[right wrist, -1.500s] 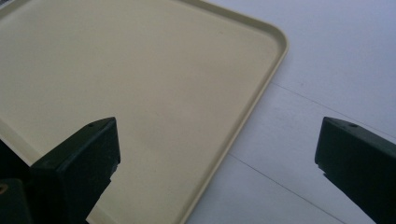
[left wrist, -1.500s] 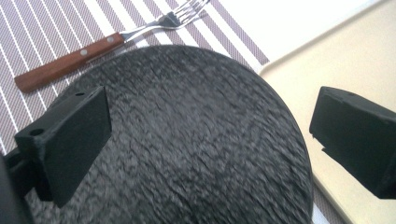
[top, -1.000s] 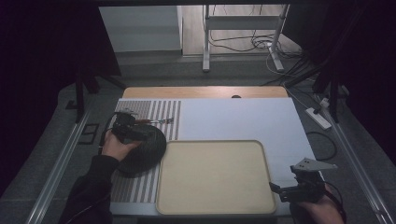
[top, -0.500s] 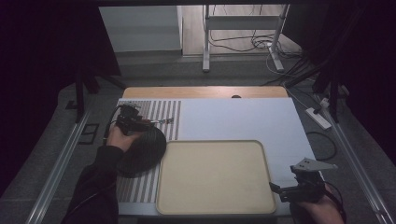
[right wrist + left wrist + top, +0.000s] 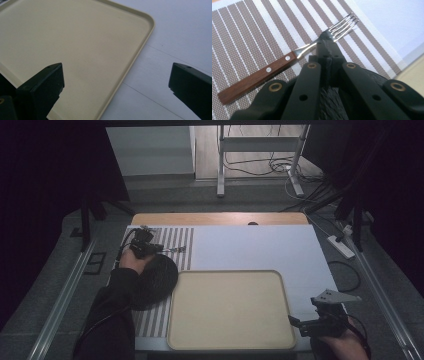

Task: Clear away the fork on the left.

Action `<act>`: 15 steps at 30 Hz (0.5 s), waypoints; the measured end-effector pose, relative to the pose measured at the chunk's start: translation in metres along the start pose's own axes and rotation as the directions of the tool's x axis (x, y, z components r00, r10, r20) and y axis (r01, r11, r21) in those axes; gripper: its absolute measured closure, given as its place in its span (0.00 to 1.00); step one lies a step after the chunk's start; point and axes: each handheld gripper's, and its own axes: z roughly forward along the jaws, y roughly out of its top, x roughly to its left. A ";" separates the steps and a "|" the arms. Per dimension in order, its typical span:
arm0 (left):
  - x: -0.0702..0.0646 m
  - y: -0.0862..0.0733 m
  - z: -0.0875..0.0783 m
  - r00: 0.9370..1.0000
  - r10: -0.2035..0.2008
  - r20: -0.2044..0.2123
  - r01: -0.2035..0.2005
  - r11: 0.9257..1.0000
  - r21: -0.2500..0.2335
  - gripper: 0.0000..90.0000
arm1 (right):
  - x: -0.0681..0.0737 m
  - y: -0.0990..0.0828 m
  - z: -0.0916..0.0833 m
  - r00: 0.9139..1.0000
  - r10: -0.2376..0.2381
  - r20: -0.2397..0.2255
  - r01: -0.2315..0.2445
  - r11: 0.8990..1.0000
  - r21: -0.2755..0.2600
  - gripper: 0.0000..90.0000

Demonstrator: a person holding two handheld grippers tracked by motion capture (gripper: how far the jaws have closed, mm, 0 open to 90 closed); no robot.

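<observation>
Dim room, dark curtains either side, cables and a metal stand on the floor beyond. The table (image 5: 260, 240) has a white top with a wooden strip along its far edge.

Far left: a striped placemat (image 5: 175, 240), brown and white, lies at the table's left edge. The left gripper (image 5: 150, 247) sits over its far part. Its fingers (image 5: 329, 53) are pressed together with no gap between them, and nothing sits between them. A fork (image 5: 287, 60) with a wooden handle lies flat on the mat just beyond the fingertips, its neck passing right at the tip, tines to the fingers' right, handle to their left. Whether the tip touches the neck I cannot tell. Judgement: the closed tip looks set to nudge or pin the fork, not to grasp it.

Beneath and behind those fingers: a dark round woven mat (image 5: 155, 280), overlapping the striped one.

Centre: a beige tray (image 5: 230, 340), bare, rimmed, probably where the things are meant to go.

Right: the right gripper (image 5: 300, 322) is held low at the tray's near right corner, fingers (image 5: 42, 85) wide apart, clasping nothing. The tray's rim runs between them, its corner ahead. Likely idle, waiting.
</observation>
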 end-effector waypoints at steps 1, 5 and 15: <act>0.001 0.001 0.003 1.000 0.002 -0.003 -0.002 1.000 0.008 0.99 | 0.000 0.000 0.000 1.000 0.000 0.000 0.000 1.000 0.000 0.01; 0.003 0.002 0.014 1.000 -0.002 -0.012 0.003 0.999 0.044 0.99 | 0.000 0.000 0.000 1.000 0.000 -0.001 0.000 1.000 0.000 0.01; 0.011 0.005 0.030 0.999 -0.036 -0.021 0.038 0.994 0.101 0.99 | 0.000 0.000 0.000 1.000 -0.002 -0.001 0.002 1.000 -0.002 0.01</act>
